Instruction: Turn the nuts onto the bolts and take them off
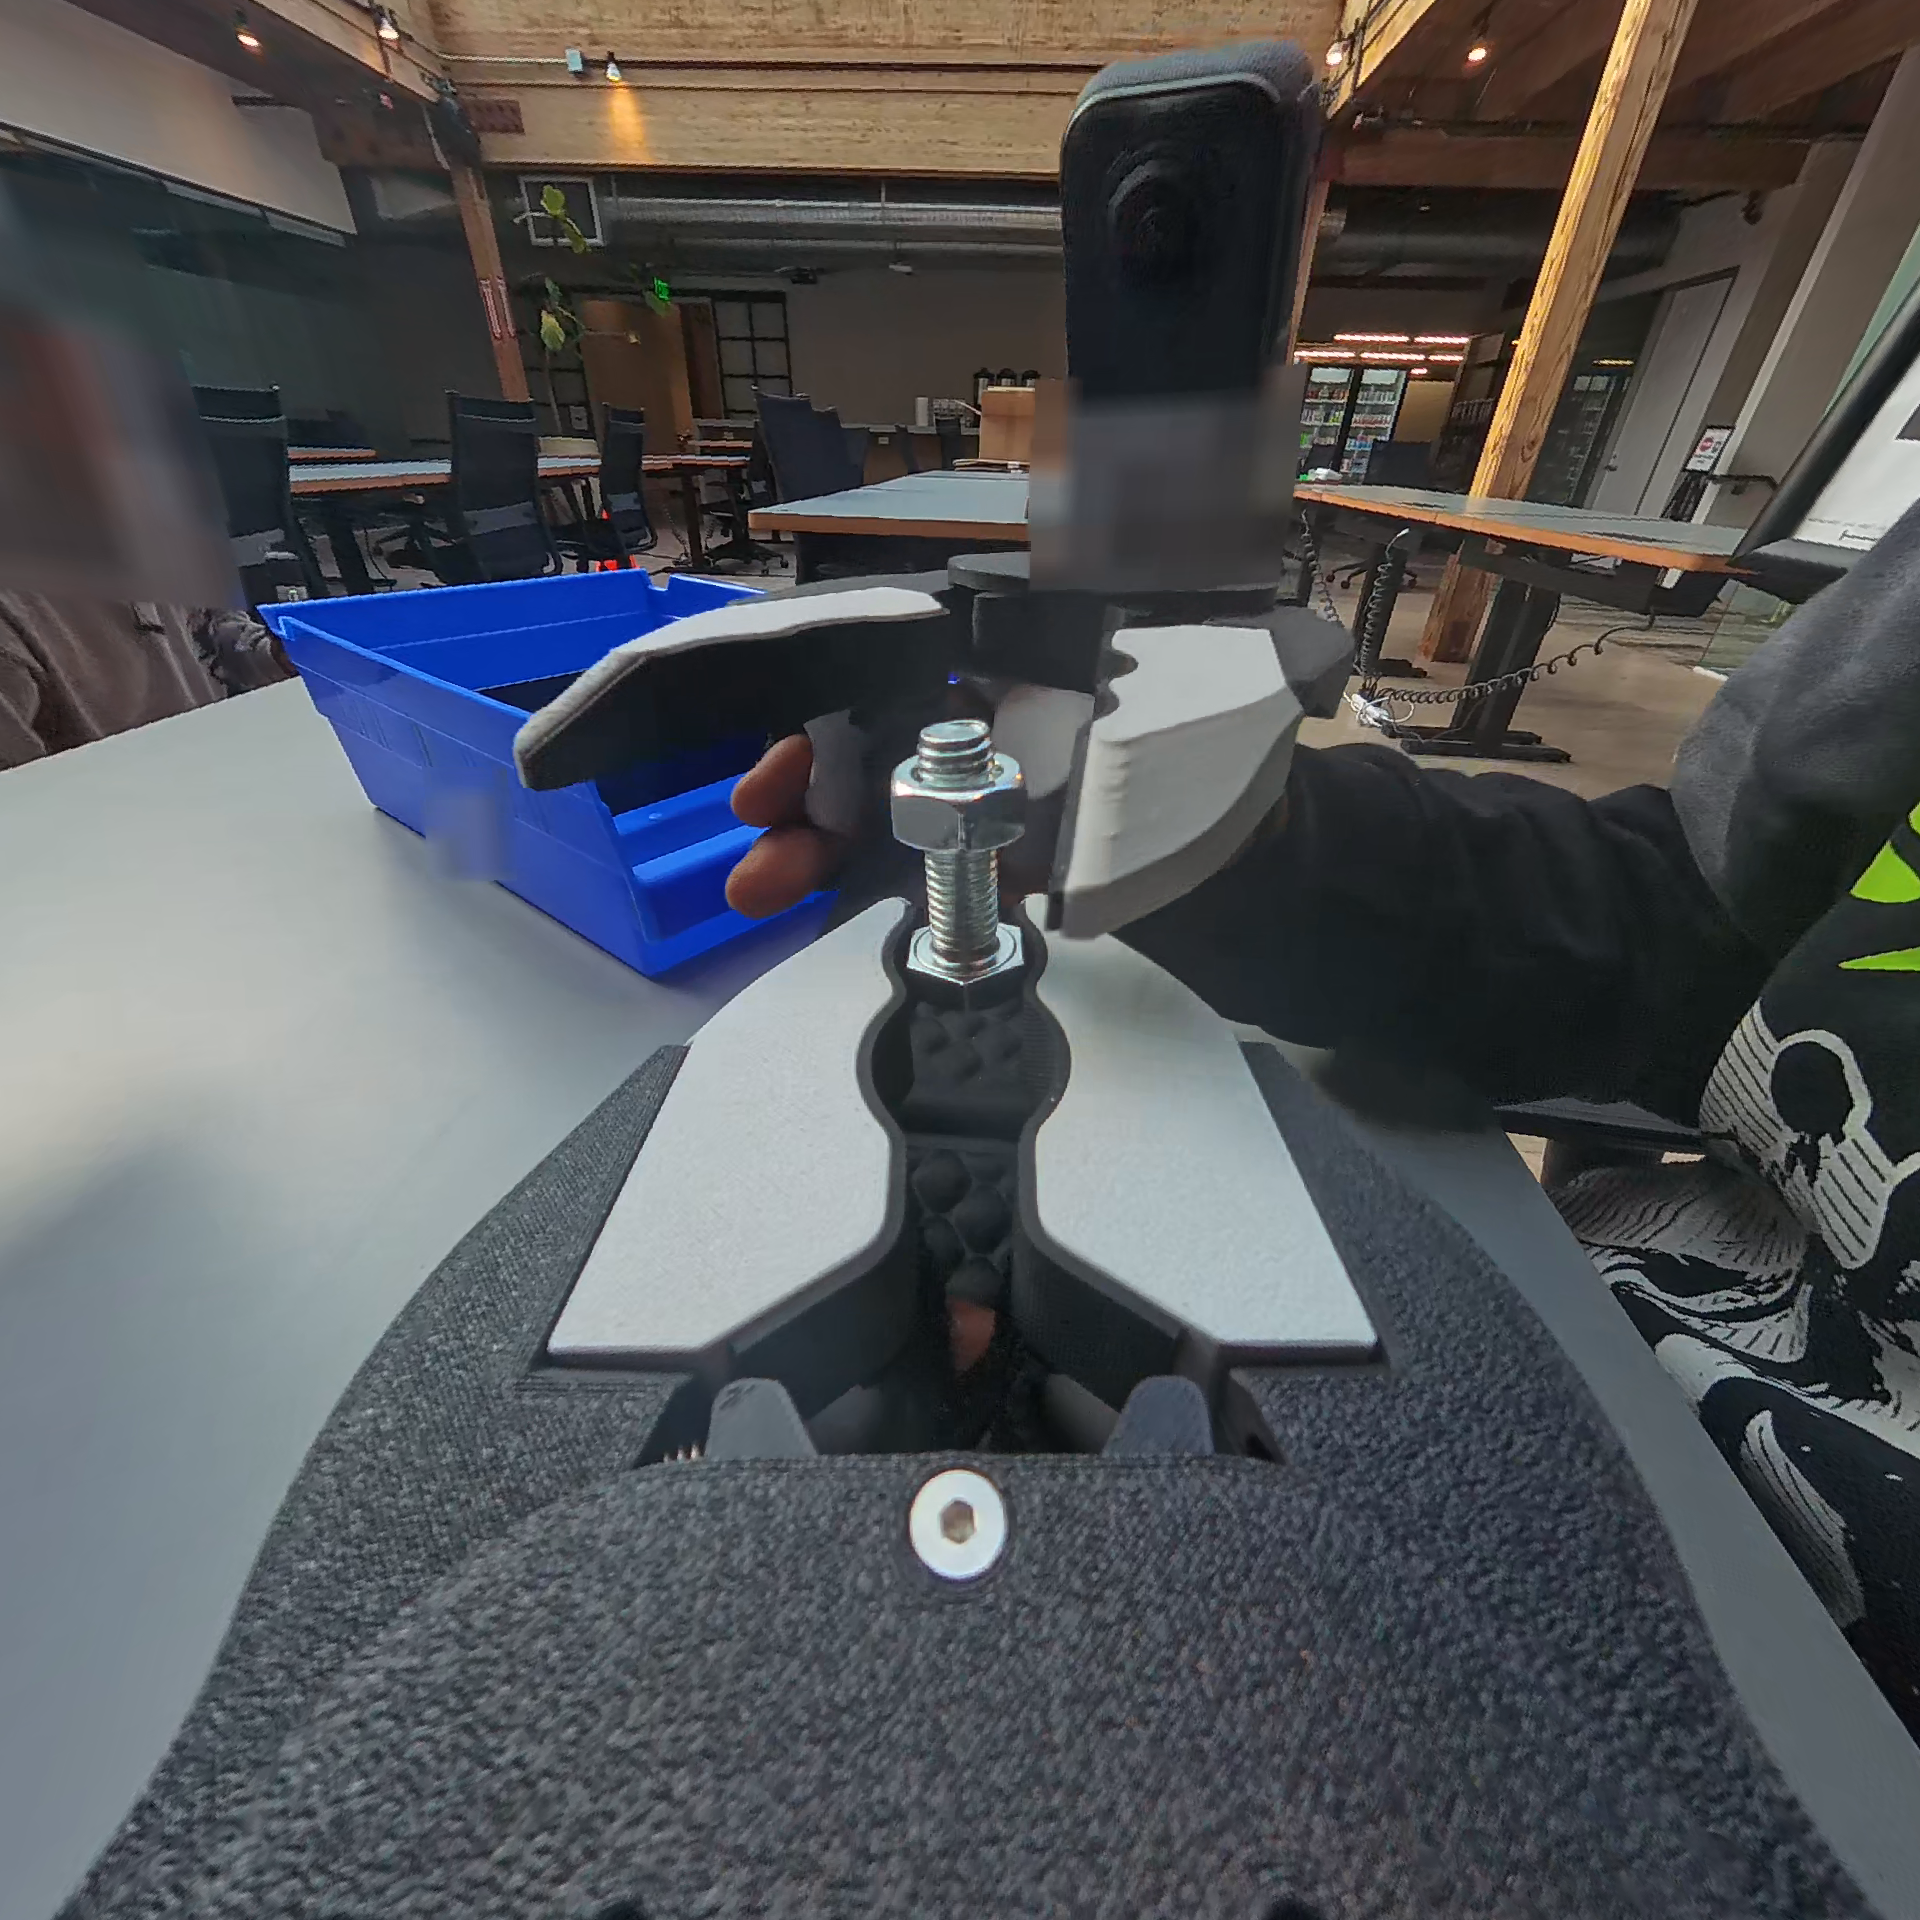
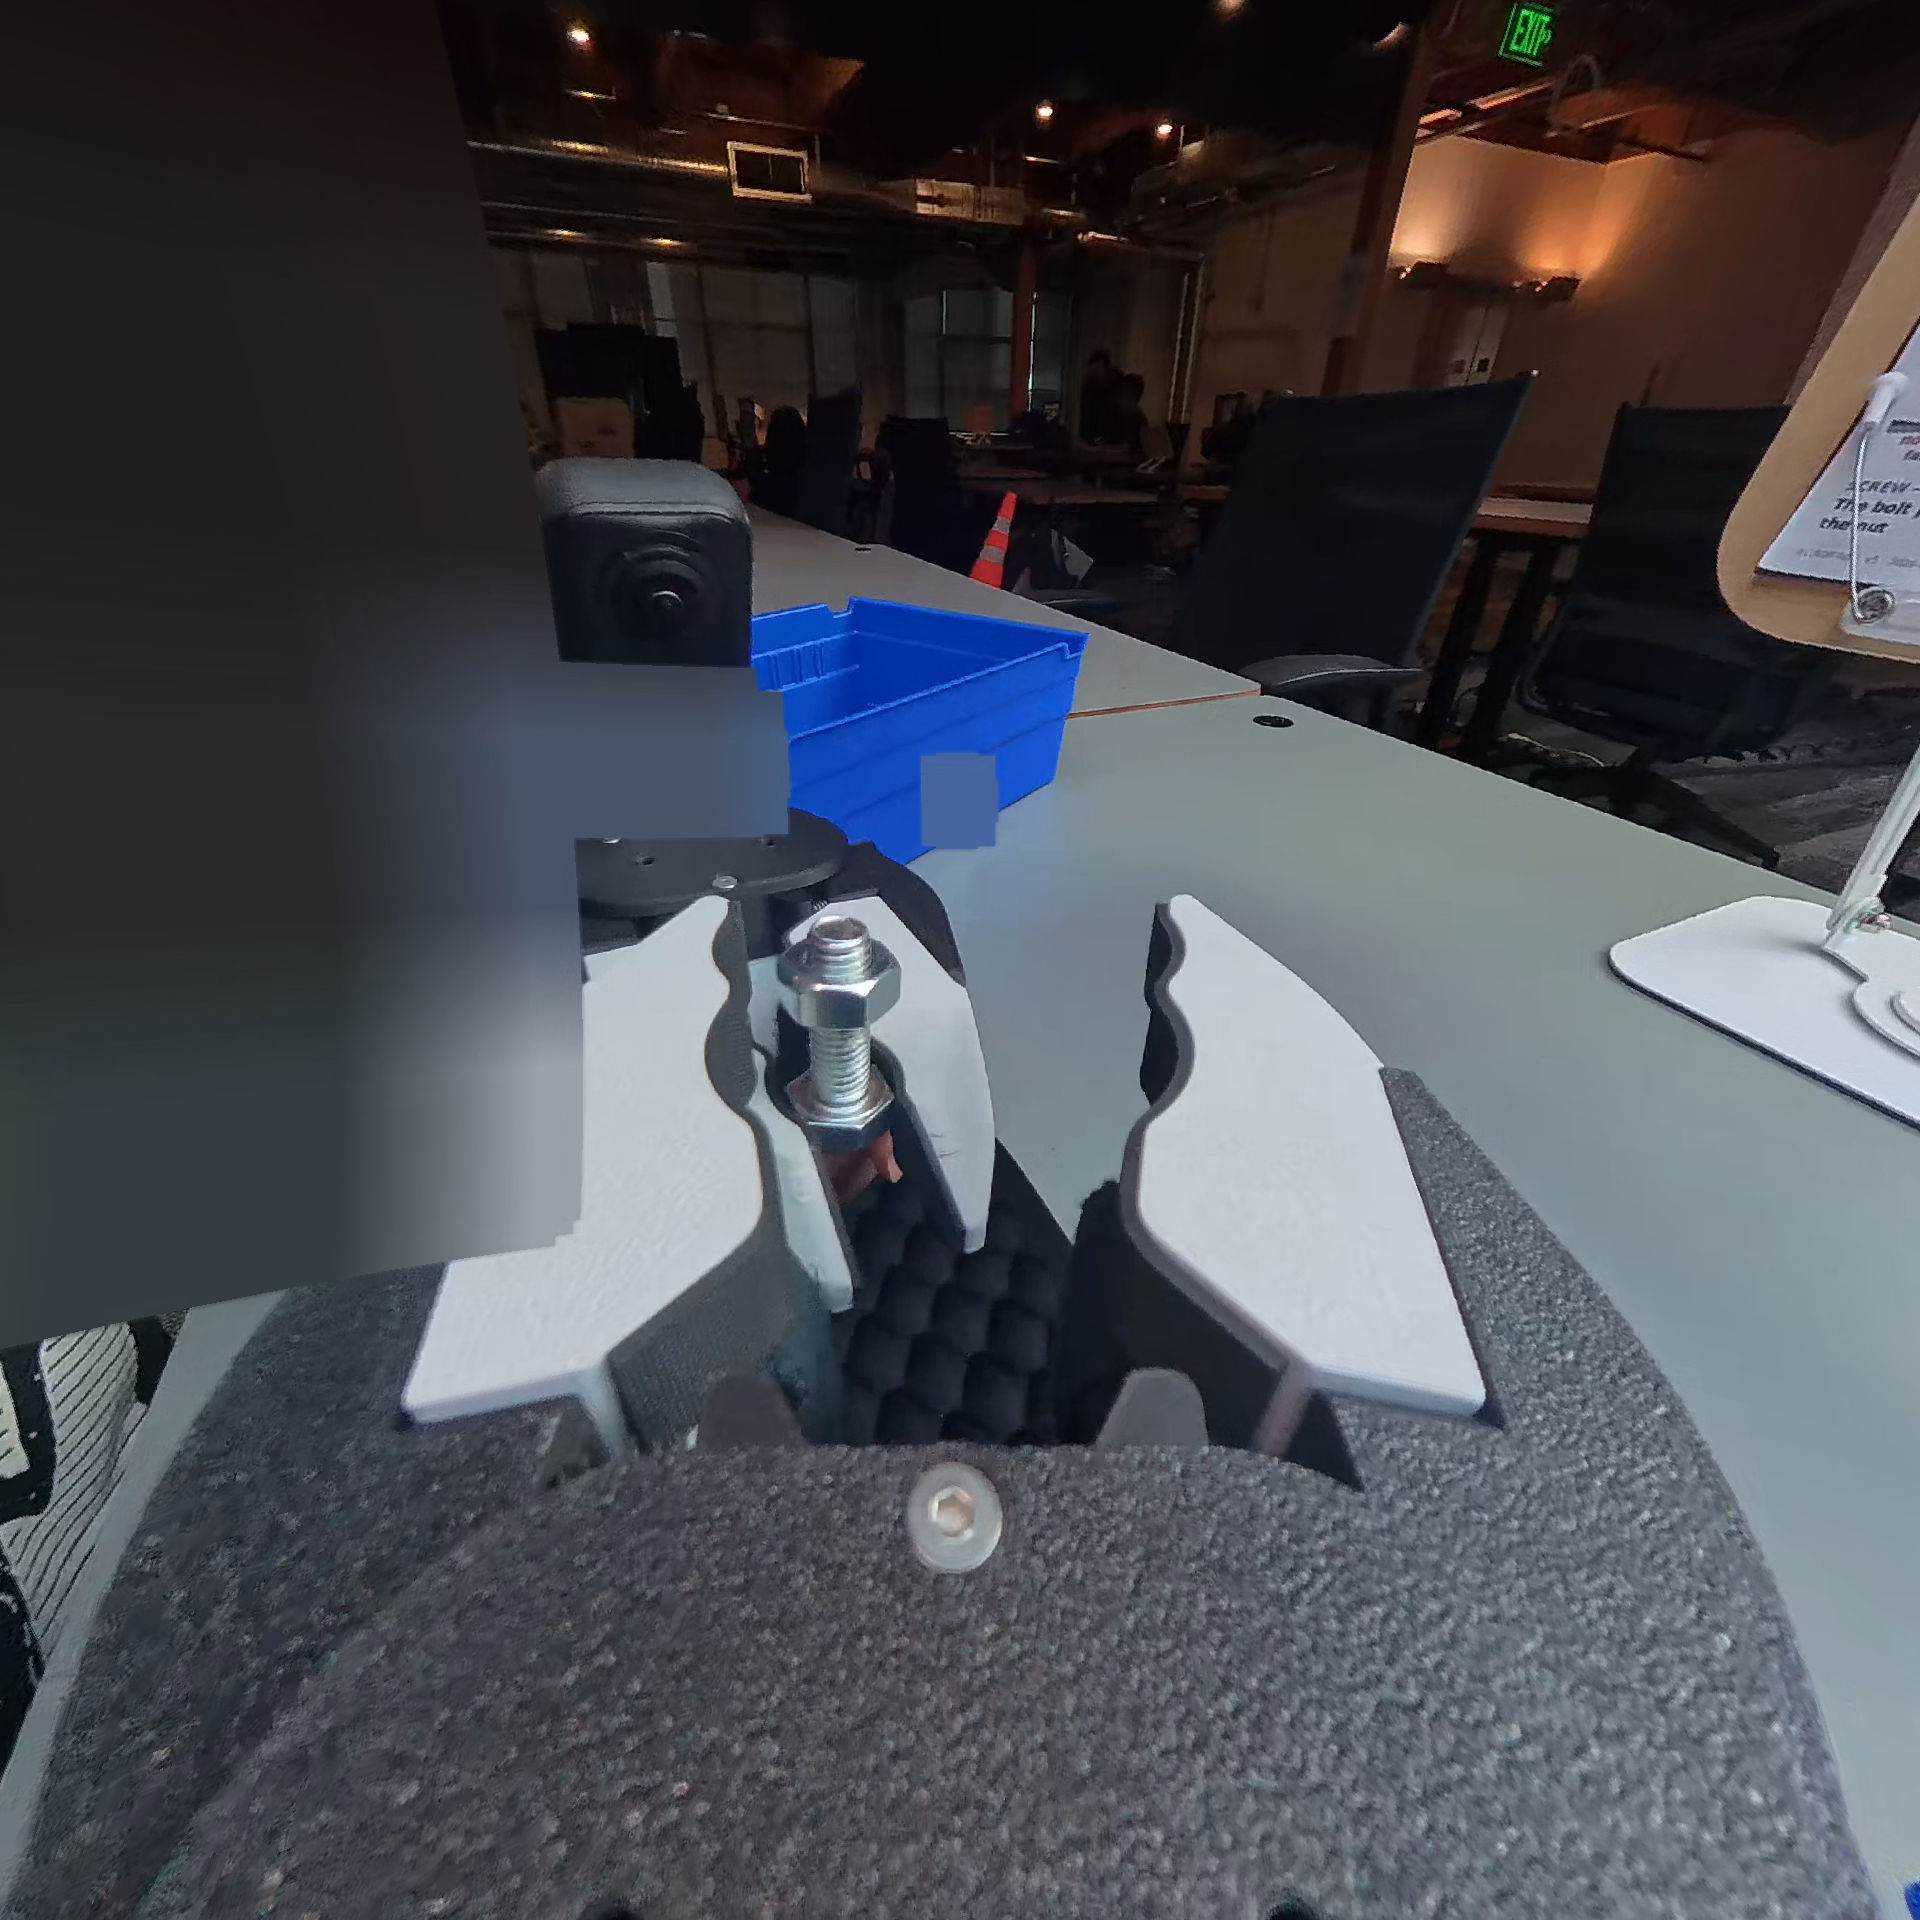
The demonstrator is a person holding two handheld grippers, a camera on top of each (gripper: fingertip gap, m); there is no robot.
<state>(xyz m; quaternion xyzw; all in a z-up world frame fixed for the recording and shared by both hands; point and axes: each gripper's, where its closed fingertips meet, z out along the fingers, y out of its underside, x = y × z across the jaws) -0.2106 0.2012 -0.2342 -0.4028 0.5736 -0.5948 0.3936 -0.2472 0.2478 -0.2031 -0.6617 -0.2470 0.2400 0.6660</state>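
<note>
- Here the left tool (image 1: 961, 997) is clamped on the head of the bolt (image 1: 961, 914), which stands upright above the surface (image 1: 260, 1039).
- A nut (image 1: 958, 805) sits high on the bolt, near its top end.
- Around the bolt, the right tool (image 2: 940, 1049) is spread wide, touching nothing.
- Beyond the bolt, a blue bin (image 1: 457, 675) rests on the surface.

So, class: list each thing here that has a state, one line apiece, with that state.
left gripper: shut on the bolt's head
right gripper: jaws open around the nut
bolt: upright, thread end up
nut: threaded on near the bolt's top
blue bin: upright, open-topped
</note>
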